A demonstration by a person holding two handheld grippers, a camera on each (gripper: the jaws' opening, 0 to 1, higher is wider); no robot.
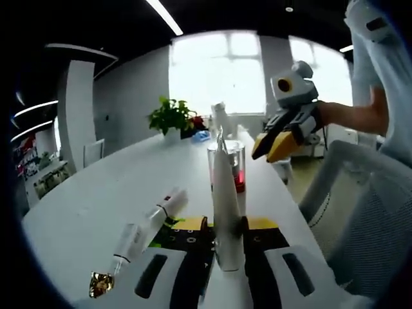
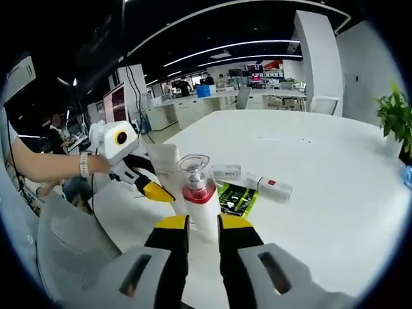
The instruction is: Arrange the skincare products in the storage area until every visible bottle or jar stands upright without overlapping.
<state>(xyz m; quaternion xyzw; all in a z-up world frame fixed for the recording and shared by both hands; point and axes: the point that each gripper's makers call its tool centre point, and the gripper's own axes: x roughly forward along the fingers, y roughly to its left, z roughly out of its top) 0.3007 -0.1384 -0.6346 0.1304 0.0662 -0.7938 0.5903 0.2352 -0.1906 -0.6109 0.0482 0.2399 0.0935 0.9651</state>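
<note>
Bare table point(image 2: 322, 167) beyond upright bottles point(image 2: 196, 193).

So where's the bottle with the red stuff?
The clear-capped red bottle stands upright on the white table, just ahead of the right gripper, beside the white tube held by the left gripper.

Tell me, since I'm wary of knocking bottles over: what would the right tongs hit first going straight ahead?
Probably the clear-capped bottle with the red collar, upright just beyond the right tongs, whose jaws look barely apart.
</note>
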